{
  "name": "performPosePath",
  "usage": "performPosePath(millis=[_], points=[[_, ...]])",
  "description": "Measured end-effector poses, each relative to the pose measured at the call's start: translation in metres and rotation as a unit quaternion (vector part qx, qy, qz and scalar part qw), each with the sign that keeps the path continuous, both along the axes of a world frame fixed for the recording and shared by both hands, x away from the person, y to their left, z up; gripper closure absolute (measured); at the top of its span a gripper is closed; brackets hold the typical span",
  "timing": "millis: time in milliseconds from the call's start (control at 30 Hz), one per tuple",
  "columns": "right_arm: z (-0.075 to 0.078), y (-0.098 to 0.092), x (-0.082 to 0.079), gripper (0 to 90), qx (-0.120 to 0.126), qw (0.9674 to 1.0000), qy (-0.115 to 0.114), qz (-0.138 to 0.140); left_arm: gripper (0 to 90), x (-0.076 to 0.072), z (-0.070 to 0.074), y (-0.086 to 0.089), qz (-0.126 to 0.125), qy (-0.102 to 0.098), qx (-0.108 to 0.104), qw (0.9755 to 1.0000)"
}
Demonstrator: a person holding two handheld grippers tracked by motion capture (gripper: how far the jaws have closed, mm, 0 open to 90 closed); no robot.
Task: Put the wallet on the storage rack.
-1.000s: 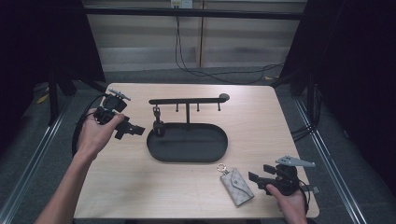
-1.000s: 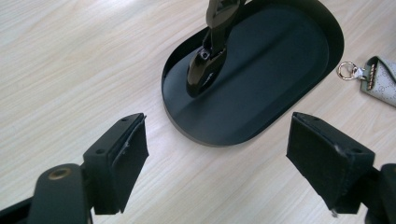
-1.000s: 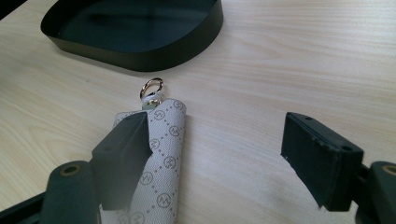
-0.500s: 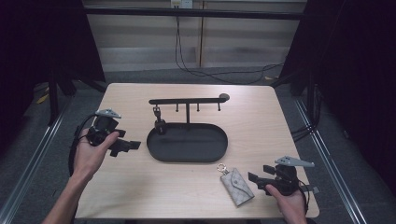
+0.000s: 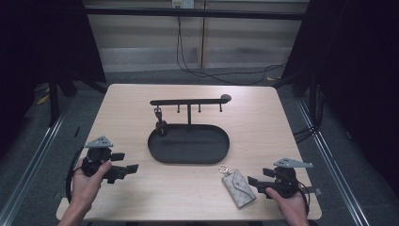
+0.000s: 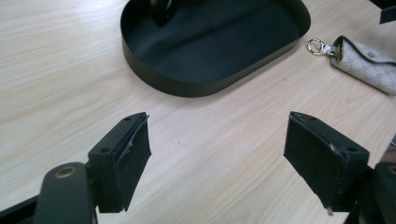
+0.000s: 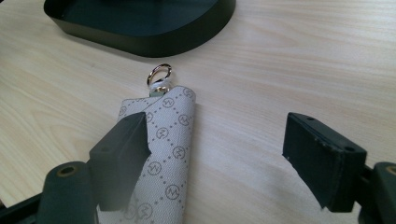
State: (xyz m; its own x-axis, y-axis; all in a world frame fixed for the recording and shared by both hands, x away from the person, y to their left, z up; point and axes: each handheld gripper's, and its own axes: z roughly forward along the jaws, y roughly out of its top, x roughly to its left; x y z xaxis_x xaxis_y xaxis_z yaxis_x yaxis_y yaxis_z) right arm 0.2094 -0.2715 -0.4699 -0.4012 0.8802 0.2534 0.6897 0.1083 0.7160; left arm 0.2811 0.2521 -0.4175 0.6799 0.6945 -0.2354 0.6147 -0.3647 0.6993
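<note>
Now key pouch (image 7: pixel 161 154) flat on table (image 7: pixel 289 56), partly under right gripper (image 7: pixel 215 154) left jaw; jaws wide, just been opening.

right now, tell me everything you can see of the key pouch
The key pouch is a small flat case of pale grey fabric printed with a dotted diamond pattern and round logos, its flap folded over the front. A gold ring on a short white loop sits at its top end, pointing toward the black tray. It lies flat on the table, near the front edge, partly between the right tool's open jaws, ungripped.
</note>
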Motion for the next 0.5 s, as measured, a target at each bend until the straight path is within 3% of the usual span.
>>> performPosePath(millis=[267,367,500], points=[[0.011,0.003,0.004,21.4,-0.011,0.9992,0.022,0.031,22.7,-0.019,-0.017,-0.003,-0.021,0.010,-0.015,0.9996],[0.012,0.004,0.006,22.2,-0.013,0.9989,0.023,0.038,22.7,-0.029,-0.022,-0.001,-0.018,0.005,-0.023,0.9996],[0.014,0.010,0.006,26.8,-0.022,0.9979,0.040,0.046,22.7,-0.032,-0.026,0.003,-0.008,0.000,-0.025,0.9997]])
